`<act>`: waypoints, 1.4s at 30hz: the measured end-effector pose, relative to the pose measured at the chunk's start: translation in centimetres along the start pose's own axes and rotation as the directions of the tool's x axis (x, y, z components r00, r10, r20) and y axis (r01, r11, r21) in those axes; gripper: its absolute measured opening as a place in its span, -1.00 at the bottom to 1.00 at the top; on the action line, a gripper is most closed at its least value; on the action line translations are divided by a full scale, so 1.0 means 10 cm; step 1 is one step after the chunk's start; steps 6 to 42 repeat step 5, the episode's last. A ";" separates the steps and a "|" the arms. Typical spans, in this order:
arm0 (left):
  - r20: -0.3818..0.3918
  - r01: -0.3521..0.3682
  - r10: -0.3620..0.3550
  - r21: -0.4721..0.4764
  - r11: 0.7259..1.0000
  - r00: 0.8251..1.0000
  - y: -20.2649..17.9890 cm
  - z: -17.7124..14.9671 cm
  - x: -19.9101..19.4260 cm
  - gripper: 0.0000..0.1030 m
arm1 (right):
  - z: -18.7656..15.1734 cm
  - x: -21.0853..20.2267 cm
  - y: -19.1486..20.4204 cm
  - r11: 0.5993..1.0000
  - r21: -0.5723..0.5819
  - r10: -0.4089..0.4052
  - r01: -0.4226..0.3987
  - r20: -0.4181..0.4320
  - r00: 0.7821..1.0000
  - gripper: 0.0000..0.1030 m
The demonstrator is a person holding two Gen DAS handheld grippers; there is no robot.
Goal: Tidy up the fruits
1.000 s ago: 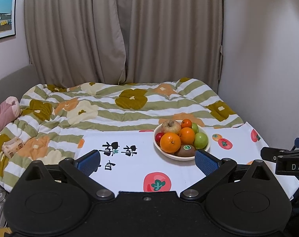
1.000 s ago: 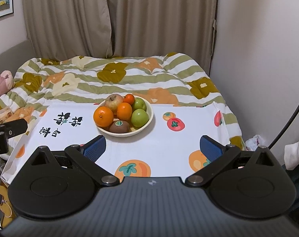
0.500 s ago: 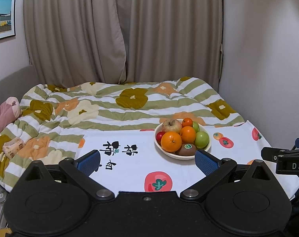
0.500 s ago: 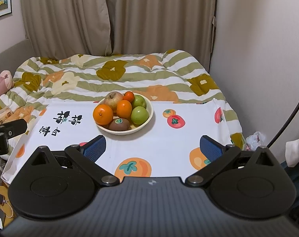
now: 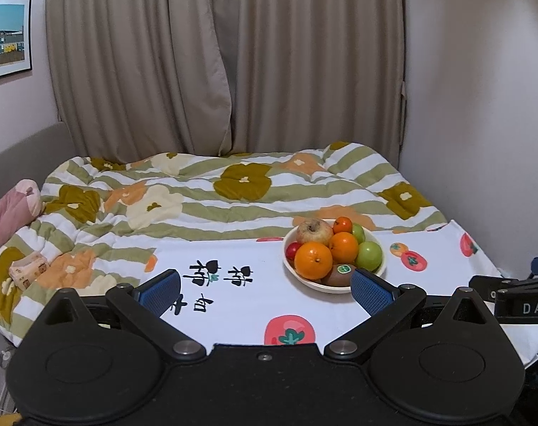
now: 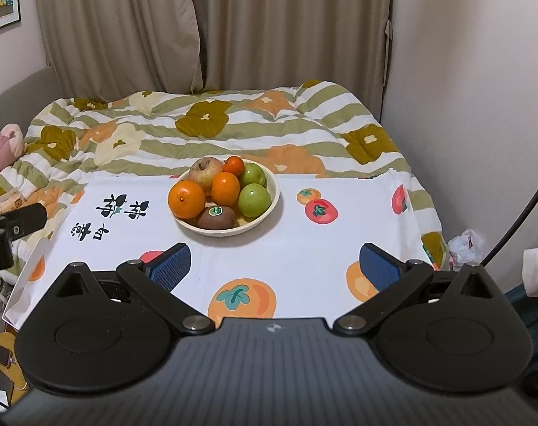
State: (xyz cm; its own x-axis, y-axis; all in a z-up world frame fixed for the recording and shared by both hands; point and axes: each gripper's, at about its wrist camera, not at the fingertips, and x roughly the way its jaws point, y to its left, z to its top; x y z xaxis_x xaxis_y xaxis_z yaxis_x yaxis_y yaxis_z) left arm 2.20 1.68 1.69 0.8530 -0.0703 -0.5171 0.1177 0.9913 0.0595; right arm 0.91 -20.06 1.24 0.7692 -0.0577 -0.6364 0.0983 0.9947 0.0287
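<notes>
While both claws hung low over the printed white cloth, neither had hold of anything: the left gripper stood with its blue pads spread wide, and the right gripper was spread just as wide, its pads bare.

Ahead of the right gripper, a little left of its middle line, sat the cream bowl on the cloth. Ahead of the left gripper the same bowl lay to the right, just beyond that claw's right-hand pad.

In the bowl, nearest the claws, lay a kiwi with a green sticker. Behind it sat a large orange, a smaller orange and a green apple. Farther back were a second green apple, a blotchy reddish-yellow apple and a small tangerine. The left view also showed a small red fruit at the bowl's left rim.

Beyond the cloth spread a striped floral quilt, then beige curtains.
</notes>
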 end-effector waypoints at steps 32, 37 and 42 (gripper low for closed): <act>0.002 -0.001 0.001 0.004 1.000 1.000 -0.01 0.01 0.05 1.00 | 0.02 0.07 -0.03 1.000 0.009 0.008 -0.008 -0.012 1.000 1.00; 0.002 -0.001 0.001 0.004 1.000 1.000 -0.01 0.01 0.05 1.00 | 0.02 0.07 -0.03 1.000 0.009 0.008 -0.008 -0.012 1.000 1.00; 0.002 -0.001 0.001 0.004 1.000 1.000 -0.01 0.01 0.05 1.00 | 0.02 0.07 -0.03 1.000 0.009 0.008 -0.008 -0.012 1.000 1.00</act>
